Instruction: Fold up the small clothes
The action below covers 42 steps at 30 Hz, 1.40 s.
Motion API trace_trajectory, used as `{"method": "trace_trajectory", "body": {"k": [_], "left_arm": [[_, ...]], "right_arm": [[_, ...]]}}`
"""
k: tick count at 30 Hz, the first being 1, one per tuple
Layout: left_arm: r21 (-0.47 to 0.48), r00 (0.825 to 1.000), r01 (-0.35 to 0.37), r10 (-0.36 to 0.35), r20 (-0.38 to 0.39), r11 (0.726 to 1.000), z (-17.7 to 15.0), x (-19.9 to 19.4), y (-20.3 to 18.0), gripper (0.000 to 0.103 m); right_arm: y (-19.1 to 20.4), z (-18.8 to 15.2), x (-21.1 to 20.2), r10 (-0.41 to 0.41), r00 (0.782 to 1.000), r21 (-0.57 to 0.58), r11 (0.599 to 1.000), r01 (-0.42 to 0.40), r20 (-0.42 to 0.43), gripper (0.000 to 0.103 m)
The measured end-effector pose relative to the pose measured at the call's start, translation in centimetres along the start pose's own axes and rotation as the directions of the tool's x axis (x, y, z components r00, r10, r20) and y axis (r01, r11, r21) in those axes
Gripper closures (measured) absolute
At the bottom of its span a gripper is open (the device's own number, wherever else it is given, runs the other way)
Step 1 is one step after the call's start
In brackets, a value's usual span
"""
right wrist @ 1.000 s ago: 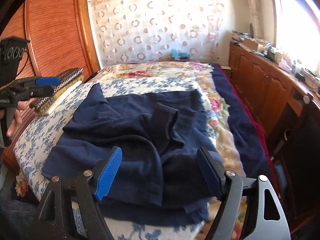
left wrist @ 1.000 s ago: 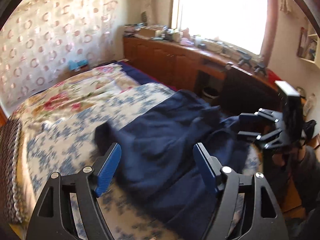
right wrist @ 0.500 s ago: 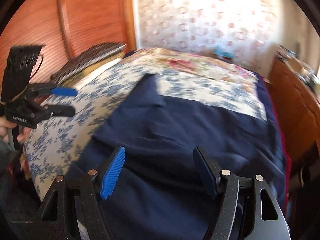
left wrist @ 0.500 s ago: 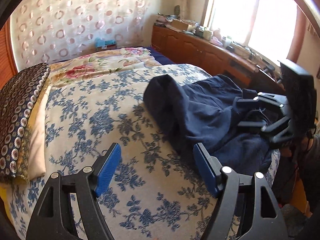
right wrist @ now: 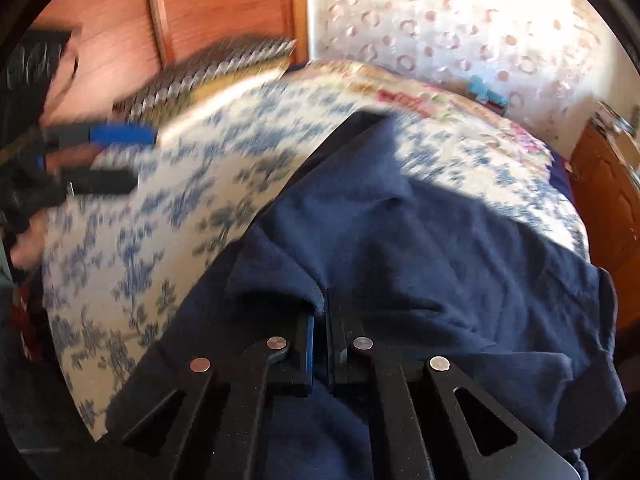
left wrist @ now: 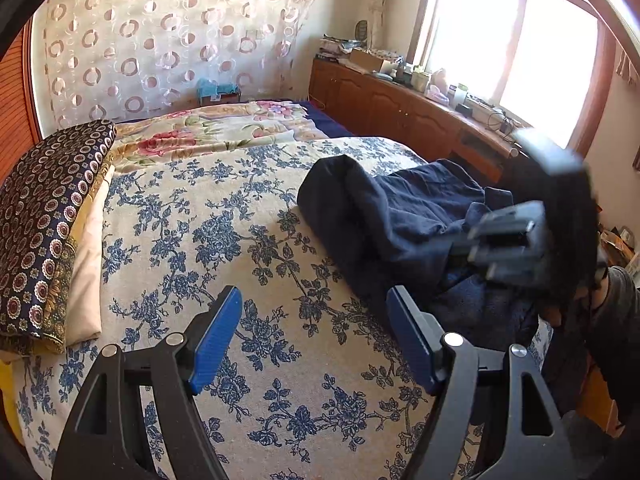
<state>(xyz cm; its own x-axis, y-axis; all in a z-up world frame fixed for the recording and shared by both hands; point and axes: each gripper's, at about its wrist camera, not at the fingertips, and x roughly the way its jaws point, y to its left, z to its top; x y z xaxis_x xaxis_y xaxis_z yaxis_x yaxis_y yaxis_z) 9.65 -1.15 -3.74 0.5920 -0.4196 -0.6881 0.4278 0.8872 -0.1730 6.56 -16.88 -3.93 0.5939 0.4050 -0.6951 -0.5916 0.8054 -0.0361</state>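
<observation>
a navy garment [right wrist: 420, 248] lay crumpled on the near right part of a bed covered by a blue-flowered bedspread [left wrist: 224, 240], its bulk bunched toward the bed's right edge. the right gripper [right wrist: 319, 312] had its jaws pressed together on a fold of the navy garment at the cloth's near edge, the fabric pinched between the blue pads. the left gripper [left wrist: 314, 340] hovered over bare bedspread to the left of the garment, its jaws standing wide apart with nothing between them. a stack of folded patterned bedding [left wrist: 44, 220] sat at the bed's left side. a rose-printed blanket [left wrist: 208, 132] covered the far end. wooden cabinets [left wrist: 392, 104] ran along the right wall beneath a bright window [left wrist: 516, 36].
</observation>
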Motion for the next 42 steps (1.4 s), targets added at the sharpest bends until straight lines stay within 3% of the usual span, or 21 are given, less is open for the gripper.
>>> {"method": "trace_trajectory", "body": {"k": [3,6,12,15,16,17,19,26,29,33,38,39,42], "left_arm": [[-0.004,1.0,0.004,-0.004,-0.006,1.0,-0.1,0.2,0.0,0.027],[-0.005,1.0,0.005,-0.005,-0.013,1.0,-0.1,0.4,-0.2,0.027],[0.007,1.0,0.021,-0.021,-0.012,1.0,-0.1,0.6,-0.9,0.027],[0.017,1.0,0.026,-0.025,-0.019,1.0,-0.2,0.8,-1.4,0.027],[0.022,1.0,0.023,-0.023,-0.02,0.999,-0.2,0.9,-1.5,0.027],[0.025,0.999,0.023,-0.022,-0.023,0.999,-0.2,1.0,-1.6,0.027],[0.028,0.999,0.027,-0.027,-0.025,0.999,-0.2,1.1,-1.8,0.027],[0.033,0.999,0.037,-0.036,-0.034,0.999,-0.6,1.6,-2.5,0.027],[0.033,0.998,0.038,-0.036,-0.049,0.999,-0.8,2.1,-2.8,0.027],[0.045,0.997,0.047,-0.044,-0.06,0.998,-1.0,2.4,-3.5,0.027],[0.056,0.997,0.059,-0.056,-0.062,0.997,-1.1,2.5,-4.4,0.027],[0.06,0.996,0.061,-0.057,-0.064,0.996,-1.1,2.5,-4.5,0.027],[0.067,0.996,0.064,-0.059,-0.07,0.996,-1.2,2.6,-5.0,0.027]], "right_arm": [[-3.5,1.2,-3.4,-0.059,0.991,0.119,0.992,0.044,0.122,0.1],[-8.0,2.6,-6.3,-0.149,0.973,0.197,0.974,0.114,0.174,0.1],[-15.9,4.0,-6.7,-0.321,0.943,0.305,0.91,0.279,0.094,0.1],[-18.2,4.1,-4.6,-0.316,0.949,0.331,0.895,0.3,-0.004,0.099],[-18.7,4.1,-4.0,-0.326,0.945,0.328,0.89,0.318,-0.032,0.085],[-19.0,3.9,-3.8,-0.353,0.934,0.323,0.879,0.351,-0.053,0.065],[-18.6,3.5,-3.3,-0.366,0.928,0.298,0.88,0.371,-0.075,0.055],[-14.5,1.2,-6.8,-0.34,0.94,0.271,0.905,0.328,-0.002,0.055],[-12.9,-1.9,-9.3,-0.257,0.966,0.269,0.932,0.241,0.025,0.055],[-10.8,-5.3,-9.1,-0.185,0.982,0.248,0.951,0.185,-0.021,0.055],[-10.0,-7.5,-7.8,-0.163,0.983,0.238,0.955,0.18,-0.089,0.055],[-10.1,-7.6,-7.5,-0.161,0.982,0.243,0.953,0.181,-0.1,0.057],[-9.7,-7.3,-7.5,-0.145,0.985,0.233,0.959,0.164,-0.096,0.082]]}}
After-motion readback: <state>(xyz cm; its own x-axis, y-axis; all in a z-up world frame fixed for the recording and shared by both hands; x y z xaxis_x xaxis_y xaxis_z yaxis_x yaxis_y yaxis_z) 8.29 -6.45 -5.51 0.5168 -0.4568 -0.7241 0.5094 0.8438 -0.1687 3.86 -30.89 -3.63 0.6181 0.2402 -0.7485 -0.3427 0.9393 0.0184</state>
